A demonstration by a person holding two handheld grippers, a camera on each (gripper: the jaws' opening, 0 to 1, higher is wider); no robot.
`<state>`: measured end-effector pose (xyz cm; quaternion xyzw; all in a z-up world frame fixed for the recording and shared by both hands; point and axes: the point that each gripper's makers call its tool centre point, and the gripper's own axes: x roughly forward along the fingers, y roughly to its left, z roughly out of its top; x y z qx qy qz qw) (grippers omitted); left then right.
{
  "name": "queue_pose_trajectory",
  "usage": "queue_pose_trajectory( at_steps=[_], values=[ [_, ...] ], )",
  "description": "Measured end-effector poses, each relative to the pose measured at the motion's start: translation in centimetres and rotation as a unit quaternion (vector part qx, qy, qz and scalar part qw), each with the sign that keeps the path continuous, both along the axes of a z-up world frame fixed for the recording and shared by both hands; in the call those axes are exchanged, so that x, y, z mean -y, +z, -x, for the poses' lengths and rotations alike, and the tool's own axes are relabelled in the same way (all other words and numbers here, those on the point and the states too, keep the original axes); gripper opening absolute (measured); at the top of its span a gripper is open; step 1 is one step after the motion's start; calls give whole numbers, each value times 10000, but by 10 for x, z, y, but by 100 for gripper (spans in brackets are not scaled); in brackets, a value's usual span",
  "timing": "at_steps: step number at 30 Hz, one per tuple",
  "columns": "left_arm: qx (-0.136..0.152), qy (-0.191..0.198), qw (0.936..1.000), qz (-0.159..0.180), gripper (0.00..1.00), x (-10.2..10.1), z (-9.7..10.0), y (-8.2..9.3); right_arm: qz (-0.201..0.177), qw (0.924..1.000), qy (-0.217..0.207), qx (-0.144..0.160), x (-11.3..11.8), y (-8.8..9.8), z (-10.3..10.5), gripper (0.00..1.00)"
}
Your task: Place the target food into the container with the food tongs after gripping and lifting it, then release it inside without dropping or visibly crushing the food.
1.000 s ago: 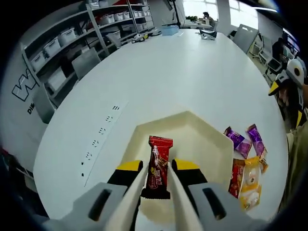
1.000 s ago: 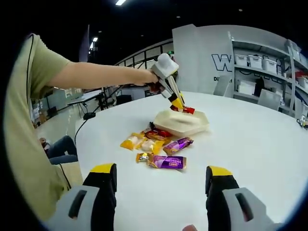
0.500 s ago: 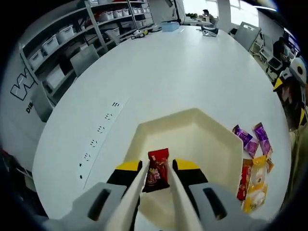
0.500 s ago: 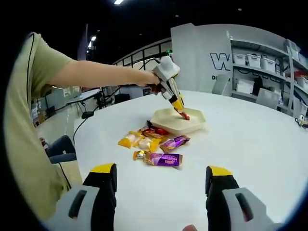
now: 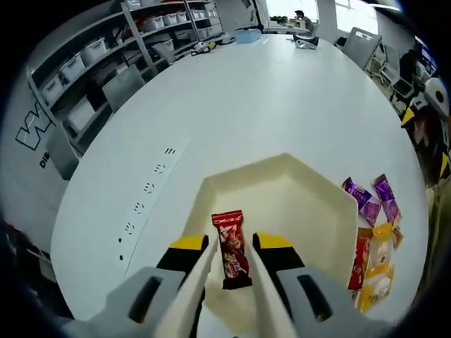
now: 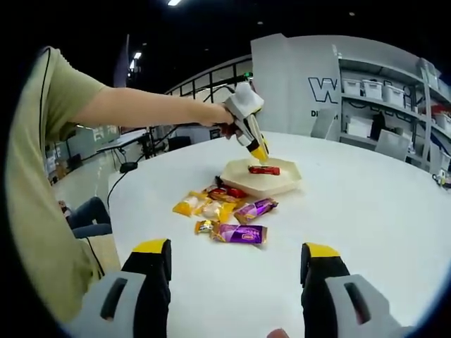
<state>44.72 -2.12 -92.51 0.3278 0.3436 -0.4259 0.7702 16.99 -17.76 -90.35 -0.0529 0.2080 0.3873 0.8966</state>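
You see one red snack packet (image 5: 232, 249) in one cream tray (image 5: 310, 199), two purple packets (image 5: 371, 199) right of your left gripper.

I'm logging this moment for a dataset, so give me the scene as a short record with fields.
target: red snack packet, lying flat in the tray
container: cream hexagonal tray on the white table
left gripper: above the tray, not holding the packet
right gripper: open, low over the table
loose snacks: purple, yellow and red packets beside the tray
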Motion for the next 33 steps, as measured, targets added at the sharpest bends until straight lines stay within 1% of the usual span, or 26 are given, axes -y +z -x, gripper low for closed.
queue_pose_trajectory(
  at_steps=[6,14,19,27,33],
  values=[
    [21,55,10000,62,23,-6,9,7,-9,10000,65,44,-6,3,0,73],
    [57,57,9998,193,23,-7,27,20,-27,9999,125,91,-12,7,3,73],
    [52,74,9996,258,23,-8,36,24,-18,9998,165,110,-16,8,6,73],
    [41,106,9994,334,23,-12,57,31,-26,9997,223,126,-19,9,10,73],
    [46,64,9992,382,23,-14,75,33,-56,9997,187,134,-20,10,11,72]
  ],
)
